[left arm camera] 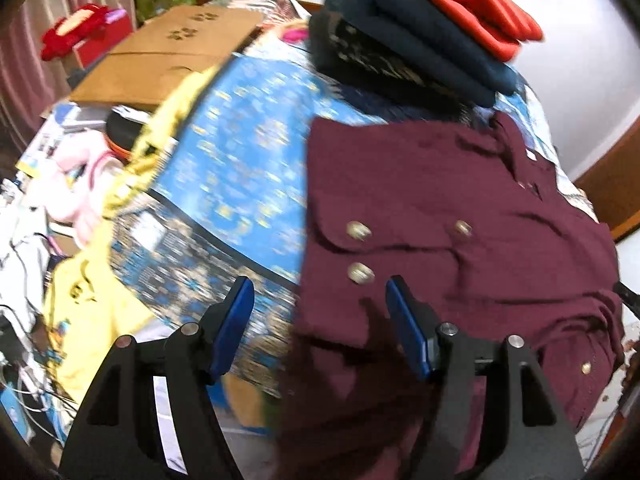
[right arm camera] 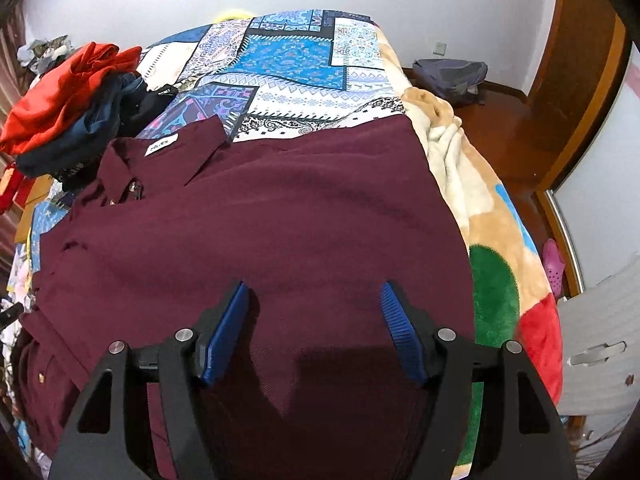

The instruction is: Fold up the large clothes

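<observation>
A maroon button-up shirt [right arm camera: 260,216] lies spread on the bed, collar at the far left with a white label. In the left wrist view the shirt [left arm camera: 460,200] shows a folded cuff with brass buttons [left arm camera: 360,232]. My left gripper [left arm camera: 320,304] is open and empty, just above the shirt's left edge by the cuff. My right gripper [right arm camera: 314,304] is open and empty, hovering over the shirt's lower body.
A stack of folded clothes, orange on navy [left arm camera: 420,28], sits at the bed's far side; it also shows in the right wrist view [right arm camera: 68,108]. A blue patterned bedspread [right arm camera: 288,60] covers the bed. A cardboard box [left arm camera: 168,56], yellow cloth [left arm camera: 92,320] and clutter lie left. A fleece blanket [right arm camera: 492,248] drapes the right edge.
</observation>
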`<state>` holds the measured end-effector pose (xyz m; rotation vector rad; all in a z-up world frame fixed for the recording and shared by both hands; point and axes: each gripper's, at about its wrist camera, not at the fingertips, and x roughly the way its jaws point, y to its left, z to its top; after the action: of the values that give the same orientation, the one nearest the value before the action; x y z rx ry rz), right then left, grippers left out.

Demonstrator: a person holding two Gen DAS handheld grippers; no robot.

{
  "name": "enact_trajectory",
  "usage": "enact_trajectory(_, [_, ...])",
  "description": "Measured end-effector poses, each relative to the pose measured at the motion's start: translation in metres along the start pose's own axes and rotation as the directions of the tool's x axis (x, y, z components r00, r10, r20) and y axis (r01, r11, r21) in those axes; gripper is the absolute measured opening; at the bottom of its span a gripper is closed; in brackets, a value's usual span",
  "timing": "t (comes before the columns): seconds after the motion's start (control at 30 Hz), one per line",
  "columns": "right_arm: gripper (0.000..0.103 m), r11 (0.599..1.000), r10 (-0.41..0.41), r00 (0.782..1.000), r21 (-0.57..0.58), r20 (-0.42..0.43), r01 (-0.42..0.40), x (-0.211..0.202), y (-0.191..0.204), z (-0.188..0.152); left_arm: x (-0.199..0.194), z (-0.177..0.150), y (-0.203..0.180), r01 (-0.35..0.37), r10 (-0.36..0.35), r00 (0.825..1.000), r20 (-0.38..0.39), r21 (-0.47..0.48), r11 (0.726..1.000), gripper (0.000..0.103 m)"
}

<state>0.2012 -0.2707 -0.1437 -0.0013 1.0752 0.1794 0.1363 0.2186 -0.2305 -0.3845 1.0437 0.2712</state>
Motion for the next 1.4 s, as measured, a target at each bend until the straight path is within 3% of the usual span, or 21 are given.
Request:
enact_trajectory(0.2, [0.065,0.992,0.108,0.994,0.066,-0.003,-0.107,-0.005,-0.015,0.014,0.007,0.033,0.025,0.056,-0.055,0.998,0.032,-0.032,0.998,0.066])
enact_trajectory(0.37, [0.065,0.985,0.125,0.992,0.116,0.021,-0.127,-0.009,-0.035,0.034,0.04,0.058,0.022,0.156,-0.158,0.987,-0.028,-0.059,0.986,0.067])
enact_trajectory(0.53, [0.065,0.976,0.13,0.991,0.176,-0.005,-0.127,0.007,-0.062,0.053,0.083,0.07,0.019,0.245,-0.254,0.958,-0.131,-0.085,0.966,0.066])
enact_trajectory(0.63, [0.065,0.969,0.147,0.988,0.209,-0.045,-0.134,0.025,-0.074,0.061,0.095,0.073,0.019,0.308,-0.321,0.936,-0.145,-0.104,0.946,0.066])
enact_trajectory(0.67, [0.065,0.966,0.157,0.986,0.214,-0.053,-0.142,0.031,-0.077,0.063,0.096,0.075,0.017,0.318,-0.329,0.934,-0.143,-0.096,0.943,0.065])
enact_trajectory(0.73, [0.065,0.962,0.177,0.982,0.224,-0.071,-0.157,0.043,-0.08,0.066,0.098,0.077,0.014,0.323,-0.331,0.933,-0.142,-0.076,0.943,0.049])
enact_trajectory(0.8, [0.064,0.959,0.189,0.977,0.234,-0.099,-0.161,0.057,-0.082,0.069,0.102,0.079,0.007,0.298,-0.3,0.942,-0.151,-0.037,0.954,0.04])
enact_trajectory(0.83, [0.058,0.959,0.189,0.977,0.233,-0.102,-0.162,0.062,-0.081,0.071,0.104,0.08,0.002,0.269,-0.267,0.952,-0.15,-0.005,0.963,0.029])
enact_trajectory(0.93, [0.048,0.963,0.177,0.98,0.22,-0.088,-0.154,0.067,-0.077,0.073,0.108,0.083,-0.009,0.213,-0.204,0.969,-0.141,0.054,0.976,0.012])
enact_trajectory(1.07, [0.028,0.976,0.122,0.991,0.186,-0.047,-0.111,0.057,-0.073,0.073,0.1,0.098,-0.031,0.116,-0.104,0.991,-0.082,0.15,0.982,0.006])
enact_trajectory(1.13, [0.024,0.979,0.115,0.993,0.171,-0.031,-0.108,0.052,-0.075,0.075,0.095,0.112,-0.044,0.072,-0.064,0.997,-0.051,0.188,0.98,0.005])
enact_trajectory(1.27, [0.021,0.984,0.082,0.996,0.161,-0.017,-0.078,0.046,-0.077,0.076,0.1,0.146,-0.062,0.029,-0.026,1.0,-0.016,0.192,0.981,0.005])
enact_trajectory(1.4, [0.022,0.982,0.03,0.999,0.187,-0.013,-0.027,0.047,-0.079,0.073,0.119,0.155,-0.065,-0.017,0.021,1.0,-0.02,0.188,0.982,0.004])
